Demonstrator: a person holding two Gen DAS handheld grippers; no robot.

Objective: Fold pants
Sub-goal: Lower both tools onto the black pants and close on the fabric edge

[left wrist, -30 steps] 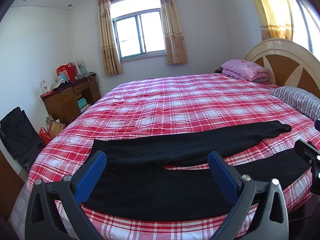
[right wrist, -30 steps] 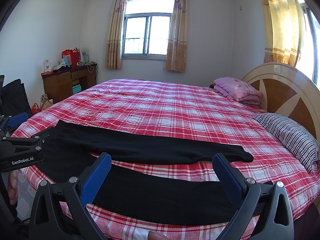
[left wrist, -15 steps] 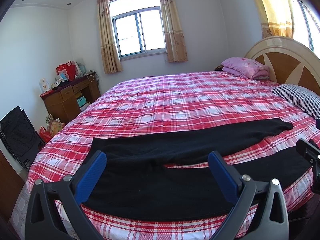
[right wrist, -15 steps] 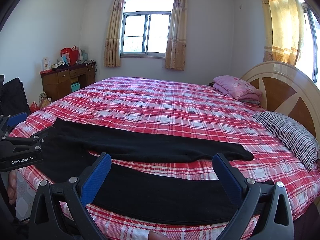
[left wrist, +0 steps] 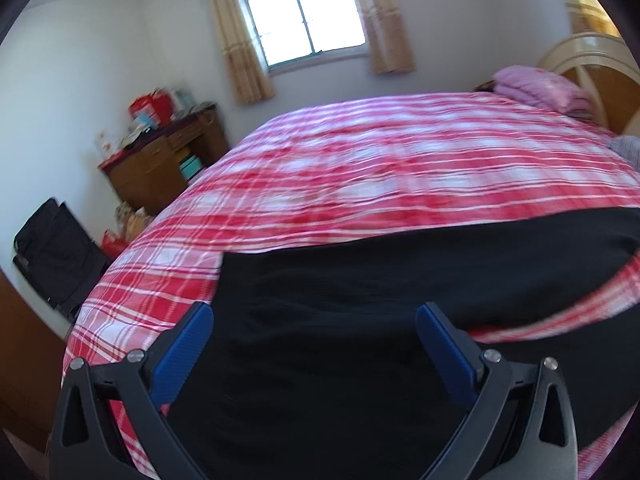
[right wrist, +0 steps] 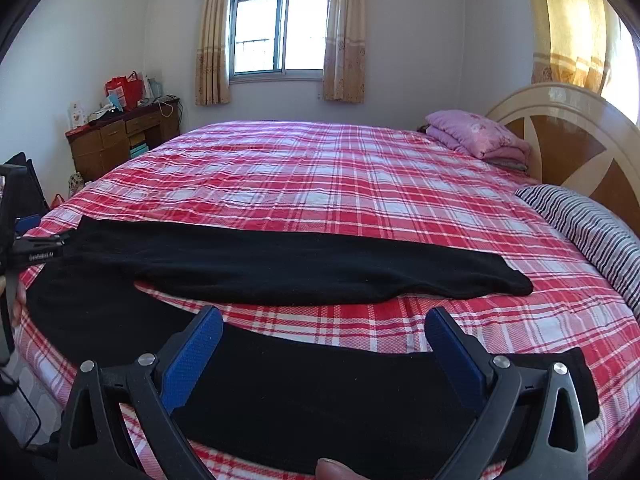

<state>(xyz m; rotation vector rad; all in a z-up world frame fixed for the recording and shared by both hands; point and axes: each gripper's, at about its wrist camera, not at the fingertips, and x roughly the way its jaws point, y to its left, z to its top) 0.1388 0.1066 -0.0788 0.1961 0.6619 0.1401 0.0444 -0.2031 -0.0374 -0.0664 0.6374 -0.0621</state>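
Observation:
Black pants lie flat along the near edge of a bed with a red plaid cover, waist at the left, both legs spread apart toward the right. In the left wrist view the waist end of the pants fills the lower frame, and my left gripper hangs open just above it, holding nothing. My right gripper is open over the near leg, nothing between its blue pads. The left gripper's body shows at the waist's far corner in the right wrist view.
A striped pillow and folded pink blankets lie by the headboard on the right. A wooden desk with clutter and a black bag stand left of the bed. A window with curtains is behind.
My left gripper has dropped and moved in close over the waist end of the pants, with motion blur. The right gripper has lowered slightly toward the near leg. Both stay open.

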